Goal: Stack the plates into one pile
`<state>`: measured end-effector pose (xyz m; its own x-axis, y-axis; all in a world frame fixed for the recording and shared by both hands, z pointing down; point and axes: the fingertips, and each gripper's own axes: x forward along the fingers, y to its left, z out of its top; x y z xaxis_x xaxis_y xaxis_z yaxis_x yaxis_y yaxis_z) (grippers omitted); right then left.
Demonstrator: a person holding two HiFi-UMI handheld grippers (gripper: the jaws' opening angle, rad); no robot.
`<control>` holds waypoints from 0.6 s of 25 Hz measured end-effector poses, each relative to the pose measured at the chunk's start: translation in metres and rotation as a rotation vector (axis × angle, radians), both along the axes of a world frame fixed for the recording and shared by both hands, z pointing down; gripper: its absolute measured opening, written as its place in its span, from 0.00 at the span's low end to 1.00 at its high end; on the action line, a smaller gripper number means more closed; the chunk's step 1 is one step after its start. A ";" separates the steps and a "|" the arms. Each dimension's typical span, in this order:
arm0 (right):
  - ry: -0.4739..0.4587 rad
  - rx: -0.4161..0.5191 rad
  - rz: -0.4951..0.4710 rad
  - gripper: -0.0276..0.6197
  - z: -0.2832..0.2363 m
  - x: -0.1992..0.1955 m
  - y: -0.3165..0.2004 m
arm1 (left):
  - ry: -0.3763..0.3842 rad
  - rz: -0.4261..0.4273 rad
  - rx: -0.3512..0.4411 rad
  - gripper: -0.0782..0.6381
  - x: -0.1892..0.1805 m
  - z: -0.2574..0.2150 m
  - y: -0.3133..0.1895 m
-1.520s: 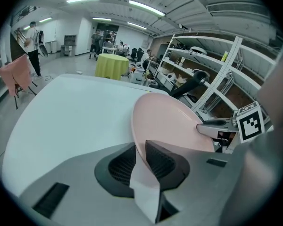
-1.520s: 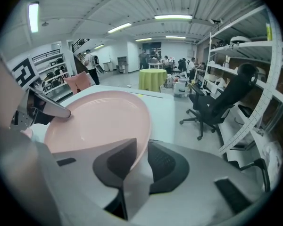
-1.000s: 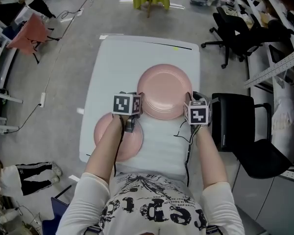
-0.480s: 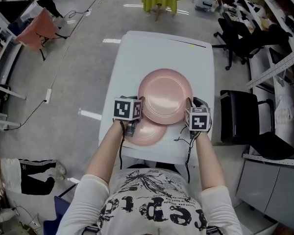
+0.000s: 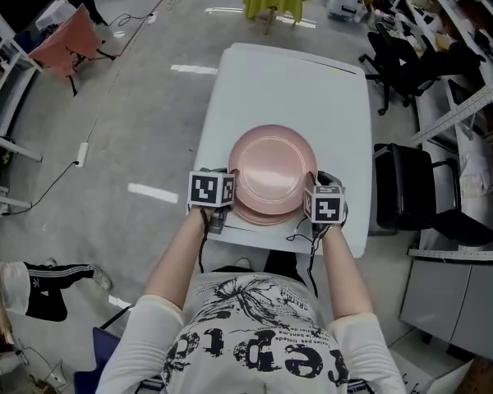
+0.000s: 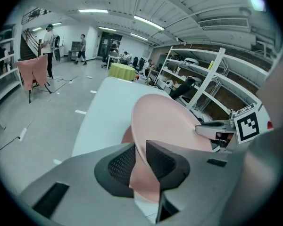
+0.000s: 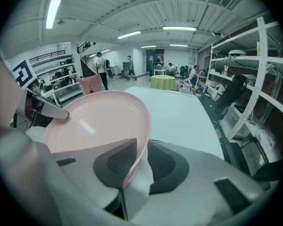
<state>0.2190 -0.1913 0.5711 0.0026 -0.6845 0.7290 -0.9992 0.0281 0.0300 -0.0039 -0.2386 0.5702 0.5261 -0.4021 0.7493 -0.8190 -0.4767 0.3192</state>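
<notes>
Left gripper [image 6: 140, 165] and right gripper [image 7: 142, 166] clamp opposite rims of the upper plate [image 5: 271, 167] above the lower plate [image 5: 246, 217] at the counter [image 5: 287, 80] edge — uneven release could slide it off-centre or overboard.

Both forearms reach forward, side by side: left gripper [image 5: 226, 194] and right gripper [image 5: 314, 197] level; each clamps the upper pink plate [image 5: 267, 167].

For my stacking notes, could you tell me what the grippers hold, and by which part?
One pink plate, by its rim: the left gripper clamps its left edge, the right gripper the opposite edge.
</notes>
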 end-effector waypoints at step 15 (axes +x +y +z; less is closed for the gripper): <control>-0.004 -0.103 0.068 0.17 0.041 -0.037 0.037 | -0.149 0.023 0.030 0.22 -0.036 0.043 0.020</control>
<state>0.1817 -0.1540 0.6119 0.0431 -0.6043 0.7956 -0.9990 -0.0369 0.0261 -0.0397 -0.2188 0.6136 0.4193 -0.4147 0.8076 -0.8452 -0.5031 0.1805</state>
